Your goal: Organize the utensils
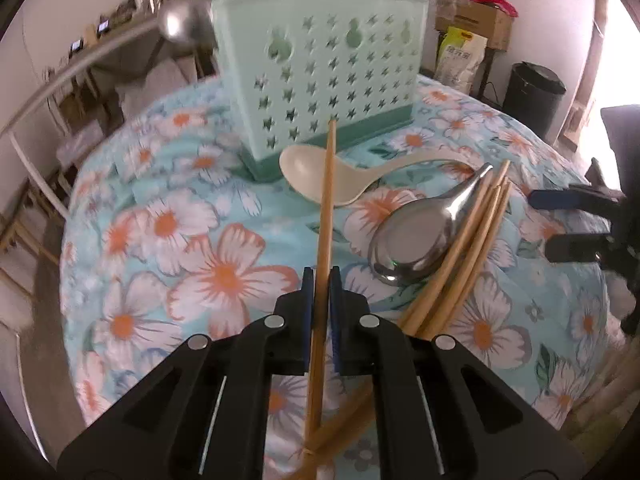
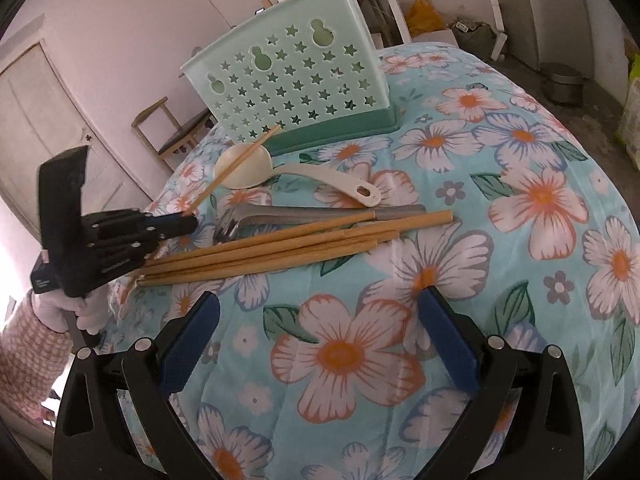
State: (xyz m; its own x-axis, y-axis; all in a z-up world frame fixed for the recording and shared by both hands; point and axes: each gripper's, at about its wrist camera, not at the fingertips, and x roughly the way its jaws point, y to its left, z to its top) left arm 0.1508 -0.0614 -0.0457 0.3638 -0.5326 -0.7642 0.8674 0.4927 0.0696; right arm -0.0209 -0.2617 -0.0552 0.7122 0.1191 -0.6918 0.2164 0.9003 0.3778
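My left gripper (image 1: 322, 276) is shut on one wooden chopstick (image 1: 327, 200), which points toward the mint-green star-holed utensil holder (image 1: 320, 68) and crosses over a cream plastic spoon (image 1: 304, 178). In the right wrist view, the left gripper (image 2: 188, 222) shows at the left with the chopstick (image 2: 240, 163) angled up. A metal spoon (image 1: 412, 244) and several loose chopsticks (image 1: 460, 256) lie to its right on the floral tablecloth (image 2: 520, 160). My right gripper (image 2: 320, 300) is open over the cloth, short of the loose chopsticks (image 2: 280, 248), with nothing between its fingers.
The holder (image 2: 296, 80) stands at the far side of the round table. A wooden chair (image 2: 176, 132) sits behind the table's left edge. A black bin (image 1: 532, 96) and boxes stand on the floor beyond. A white-gloved hand (image 2: 52, 308) holds the left gripper.
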